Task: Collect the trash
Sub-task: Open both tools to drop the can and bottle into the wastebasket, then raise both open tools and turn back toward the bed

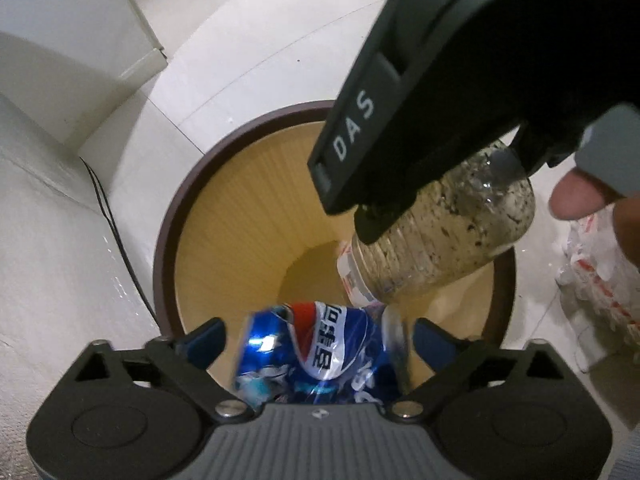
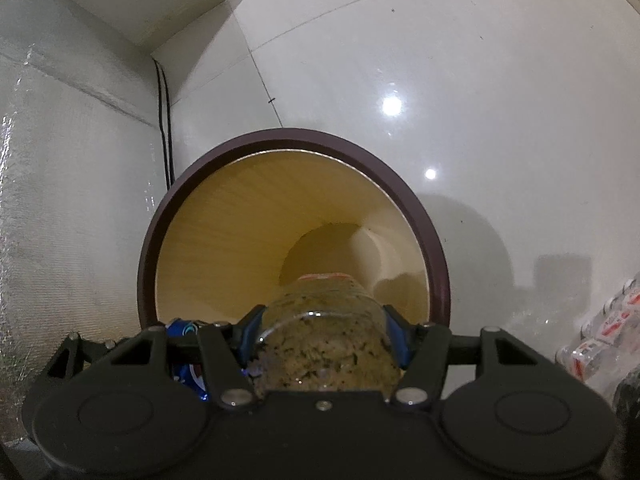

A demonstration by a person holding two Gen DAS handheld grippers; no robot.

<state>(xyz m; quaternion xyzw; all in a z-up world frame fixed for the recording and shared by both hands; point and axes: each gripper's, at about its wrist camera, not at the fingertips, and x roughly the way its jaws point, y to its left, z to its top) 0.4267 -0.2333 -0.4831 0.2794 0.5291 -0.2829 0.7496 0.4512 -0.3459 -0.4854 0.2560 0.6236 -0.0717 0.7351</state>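
Observation:
A round bin [image 1: 168,236] with a dark brown rim and tan inside stands on the white floor; it also shows in the right wrist view [image 2: 224,220]. My left gripper [image 1: 316,340] is shut on a crushed blue Pepsi can [image 1: 316,352] over the bin's near rim. My right gripper [image 2: 324,332] is shut on a dirty clear plastic bottle [image 2: 328,344] with speckled residue, held over the bin opening. In the left wrist view the right gripper [image 1: 420,112] and its bottle [image 1: 448,240] hang above the bin. The can's edge shows in the right wrist view [image 2: 182,328].
White wall and cabinet base [image 1: 60,80] with a black cable [image 1: 116,236] stand left of the bin. A clear bag of crushed bottles with red labels [image 1: 596,280] lies on the floor right of the bin, also in the right wrist view [image 2: 600,340].

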